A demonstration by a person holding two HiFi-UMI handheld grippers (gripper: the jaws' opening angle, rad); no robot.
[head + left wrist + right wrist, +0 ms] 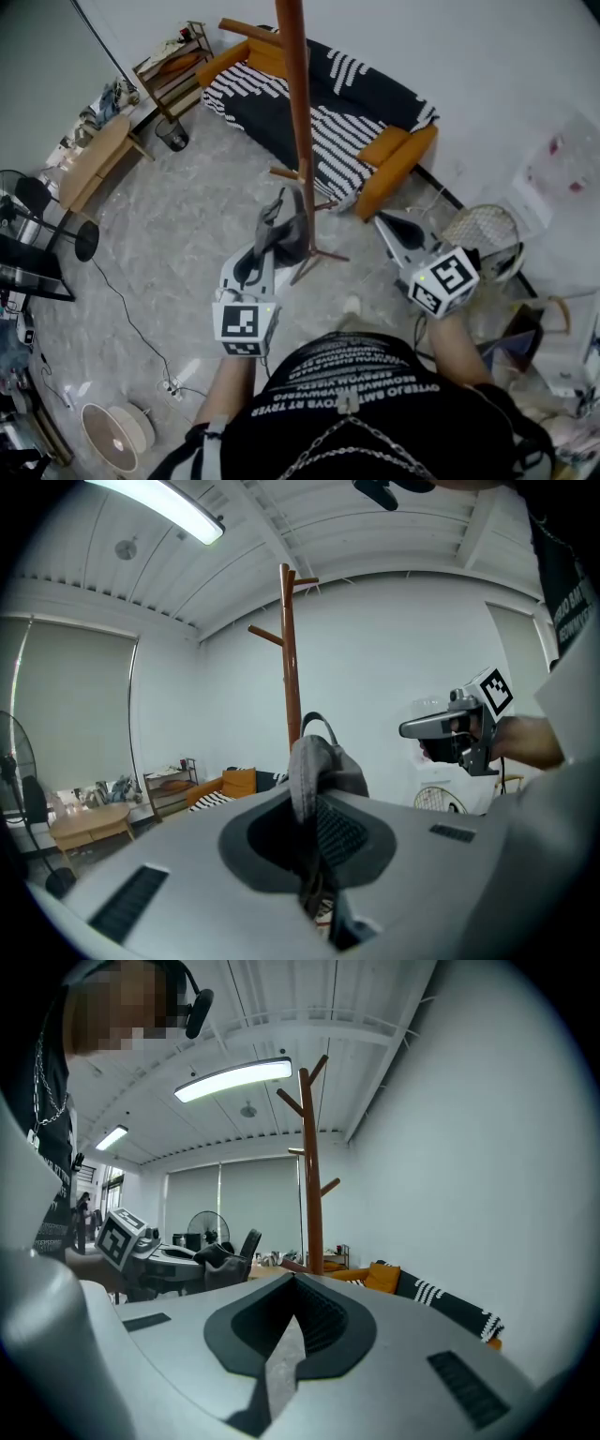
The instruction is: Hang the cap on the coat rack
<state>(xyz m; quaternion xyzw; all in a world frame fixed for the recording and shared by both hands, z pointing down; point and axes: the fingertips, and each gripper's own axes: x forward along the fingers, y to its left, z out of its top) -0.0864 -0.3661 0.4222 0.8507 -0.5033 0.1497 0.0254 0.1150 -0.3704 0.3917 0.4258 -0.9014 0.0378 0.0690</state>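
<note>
Left gripper (311, 850) clamped on cap (317, 766), probably soft, light, floppy, best held by crown fabric; right gripper (286, 1335) closed, empty.

**Shirt print only, and it will not read**

Rows of white capital letters run across the person's black shirt (352, 375). In the head view they stand upside down and are too small to make out with any certainty. The left cube (246, 328) on the left hand-held gripper (272, 246) and the right cube (443, 279) on the right hand-held gripper (384, 223) bear black-and-white square markers, which are coded patterns rather than letters. Nothing else legible shows.
</note>
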